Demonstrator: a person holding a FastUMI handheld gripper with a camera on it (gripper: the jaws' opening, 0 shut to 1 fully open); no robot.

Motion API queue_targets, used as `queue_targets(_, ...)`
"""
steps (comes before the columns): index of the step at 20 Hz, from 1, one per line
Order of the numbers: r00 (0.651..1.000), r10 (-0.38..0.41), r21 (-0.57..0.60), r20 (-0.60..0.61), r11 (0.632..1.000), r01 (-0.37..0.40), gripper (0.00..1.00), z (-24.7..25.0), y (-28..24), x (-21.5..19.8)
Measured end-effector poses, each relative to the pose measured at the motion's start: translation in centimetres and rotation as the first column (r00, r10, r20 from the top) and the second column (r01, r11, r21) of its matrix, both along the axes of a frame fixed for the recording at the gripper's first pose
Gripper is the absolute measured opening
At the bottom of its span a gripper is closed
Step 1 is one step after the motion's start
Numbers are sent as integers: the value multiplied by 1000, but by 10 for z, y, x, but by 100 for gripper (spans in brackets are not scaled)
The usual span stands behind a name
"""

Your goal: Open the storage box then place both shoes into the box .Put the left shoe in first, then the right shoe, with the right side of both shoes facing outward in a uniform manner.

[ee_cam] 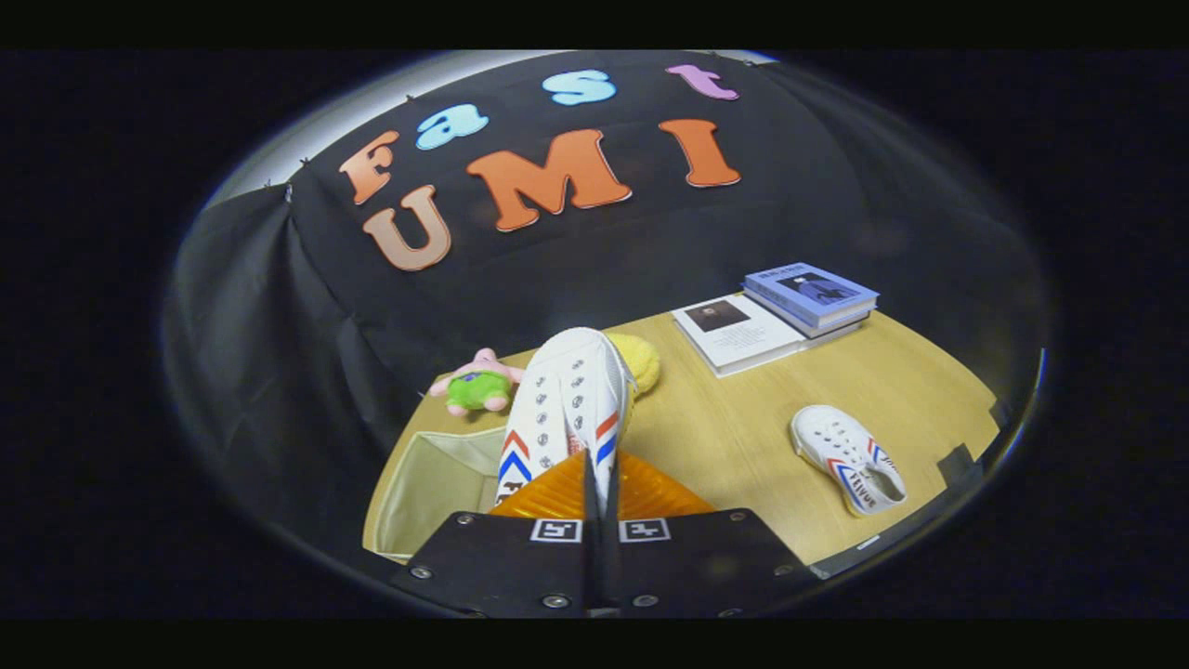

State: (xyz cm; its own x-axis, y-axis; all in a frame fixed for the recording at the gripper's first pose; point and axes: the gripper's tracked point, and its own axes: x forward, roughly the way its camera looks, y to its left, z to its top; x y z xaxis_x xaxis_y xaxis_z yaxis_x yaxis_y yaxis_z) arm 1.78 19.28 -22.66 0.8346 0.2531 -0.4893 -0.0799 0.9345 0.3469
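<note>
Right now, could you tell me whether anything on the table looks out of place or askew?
Little stands out. The second white canvas shoe lies tipped on its side on the wooden table, apart from the open beige fabric storage box. The gripper is shut on the other white shoe, held above the box's edge.

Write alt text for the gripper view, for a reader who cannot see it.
The gripper is shut on a white shoe, held up above the wooden table beside the open storage box. The second white shoe lies on the table off to the right, with stacked books and plush toys beyond.
</note>
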Motion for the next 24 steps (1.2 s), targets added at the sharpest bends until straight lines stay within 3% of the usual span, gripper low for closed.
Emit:
queue_targets(4,998,64,31,8,997,-64,0,5,57,-3)
queue_targets(11,985,164,41,-44,986,-162,0,-29,137,-21)
queue_targets(24,976,191,13,-107,982,-190,3,-63,153,-49)
